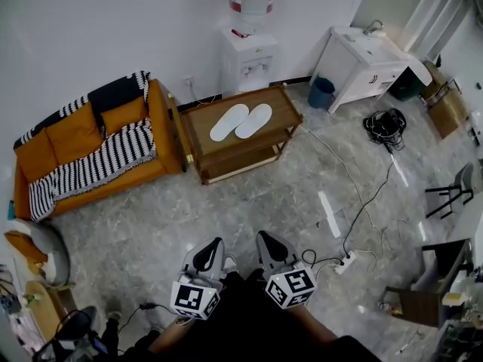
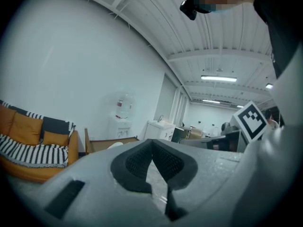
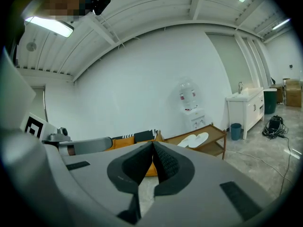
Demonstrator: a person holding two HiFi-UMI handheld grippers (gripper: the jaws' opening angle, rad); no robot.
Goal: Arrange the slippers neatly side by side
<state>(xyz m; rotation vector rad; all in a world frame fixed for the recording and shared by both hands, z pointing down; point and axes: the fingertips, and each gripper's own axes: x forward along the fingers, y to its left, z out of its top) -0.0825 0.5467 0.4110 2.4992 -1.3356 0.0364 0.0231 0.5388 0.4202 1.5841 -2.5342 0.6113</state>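
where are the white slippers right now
In the head view the white slippers lie side by side on the wooden low table, right of the orange sofa, in front of the white water dispenser.

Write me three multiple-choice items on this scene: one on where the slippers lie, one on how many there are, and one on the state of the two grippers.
1. Where do the slippers lie?
A. on the floor
B. on top of the wooden table
C. on the sofa

2. How many slippers are there?
A. one
B. two
C. four

3. How do the left gripper and the right gripper stand?
A. both shut and empty
B. both wide open
C. each shut on a slipper

Answers:
1 B: the head view shows them side by side on the table's top.
2 B: one white pair is visible.
3 A: each gripper view shows the pads meeting with nothing between them, and both grippers are well away from the table.
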